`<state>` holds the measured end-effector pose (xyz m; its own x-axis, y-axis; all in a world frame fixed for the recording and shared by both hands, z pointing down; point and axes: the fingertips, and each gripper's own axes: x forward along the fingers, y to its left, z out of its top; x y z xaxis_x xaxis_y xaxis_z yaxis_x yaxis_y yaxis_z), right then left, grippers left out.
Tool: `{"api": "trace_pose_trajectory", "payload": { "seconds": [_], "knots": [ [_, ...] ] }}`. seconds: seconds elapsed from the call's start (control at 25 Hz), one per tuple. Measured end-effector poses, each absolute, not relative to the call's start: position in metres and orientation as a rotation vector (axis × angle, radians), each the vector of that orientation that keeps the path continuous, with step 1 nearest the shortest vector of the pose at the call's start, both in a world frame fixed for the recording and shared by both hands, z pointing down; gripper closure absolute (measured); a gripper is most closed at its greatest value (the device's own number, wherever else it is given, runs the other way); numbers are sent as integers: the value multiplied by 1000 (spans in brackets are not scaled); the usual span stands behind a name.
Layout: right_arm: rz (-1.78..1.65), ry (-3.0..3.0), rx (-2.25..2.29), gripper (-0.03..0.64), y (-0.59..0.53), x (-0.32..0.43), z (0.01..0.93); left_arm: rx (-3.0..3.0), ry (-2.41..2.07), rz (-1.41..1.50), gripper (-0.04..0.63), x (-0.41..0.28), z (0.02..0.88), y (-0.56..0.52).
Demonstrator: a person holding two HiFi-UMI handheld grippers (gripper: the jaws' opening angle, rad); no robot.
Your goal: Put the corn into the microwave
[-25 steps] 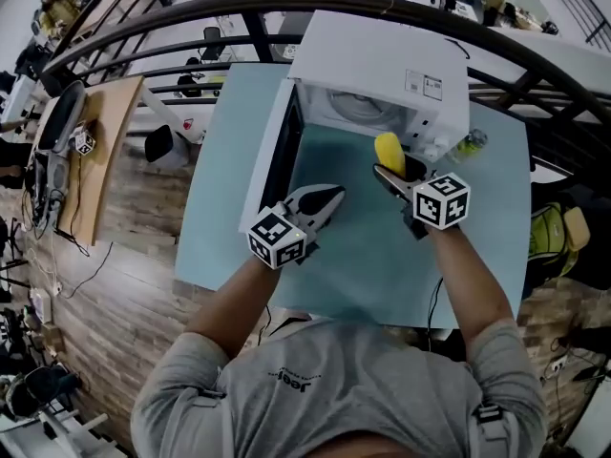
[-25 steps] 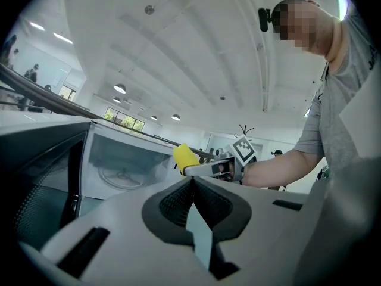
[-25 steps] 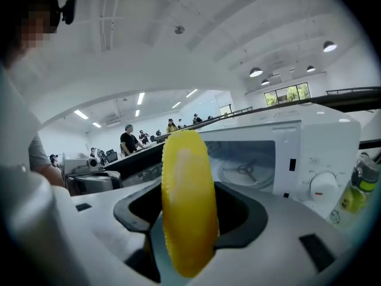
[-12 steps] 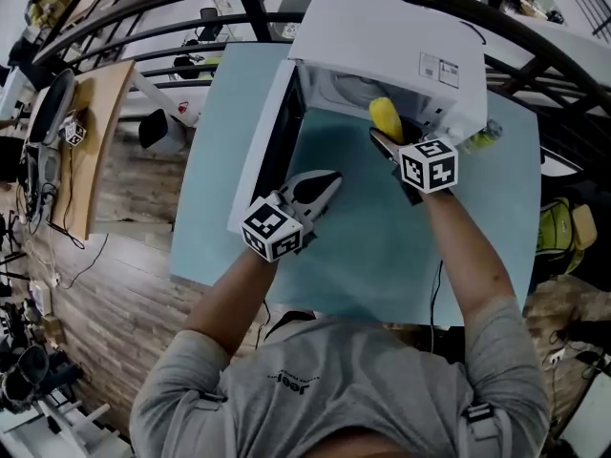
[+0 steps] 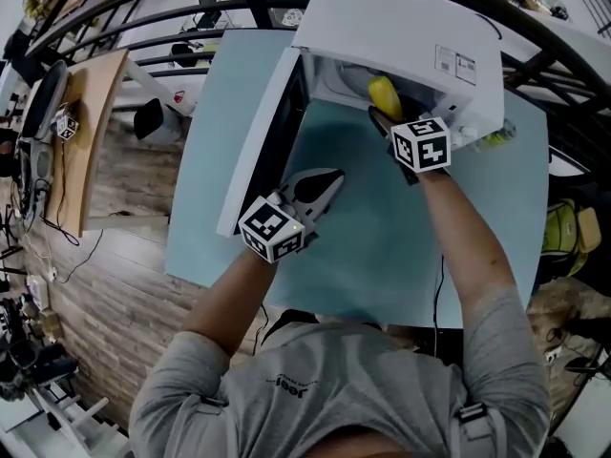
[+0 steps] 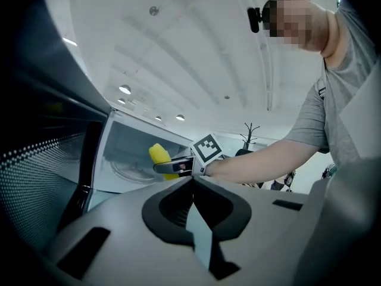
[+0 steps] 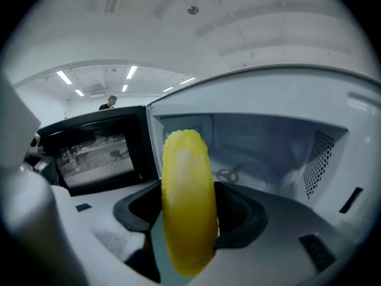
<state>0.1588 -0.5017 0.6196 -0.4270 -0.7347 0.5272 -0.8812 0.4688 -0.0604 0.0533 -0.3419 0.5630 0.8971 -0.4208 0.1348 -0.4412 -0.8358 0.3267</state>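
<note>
Corn (image 7: pixel 186 201) is clamped upright btwn the jaws of the R gripper (image 7: pixel 187 225), right at the mouth of the microwave (image 7: pixel 268 154), whose door (image 5: pixel 260 146) is swung open. Task is judged approx. halfway: pickup done, corn not yet set down inside, release left. R arm is stretched fwd toward the cavity. L gripper (image 5: pixel 320 187) is held low over the table (image 5: pixel 382 246), jaws together w/ nothing btwn them, elbow bent.

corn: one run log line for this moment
phase: insert | right gripper: shut on corn, at microwave mouth | left gripper: shut, empty | door: open
</note>
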Motion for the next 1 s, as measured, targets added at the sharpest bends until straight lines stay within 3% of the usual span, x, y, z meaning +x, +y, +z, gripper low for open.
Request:
{"api": "trace_pose_trajectory", "payload": {
  "seconds": [1.0],
  "knots": [
    [192, -2083, 1326, 348, -582, 154, 651, 2691, -598, 19, 577, 59, 578, -351]
  ]
}}
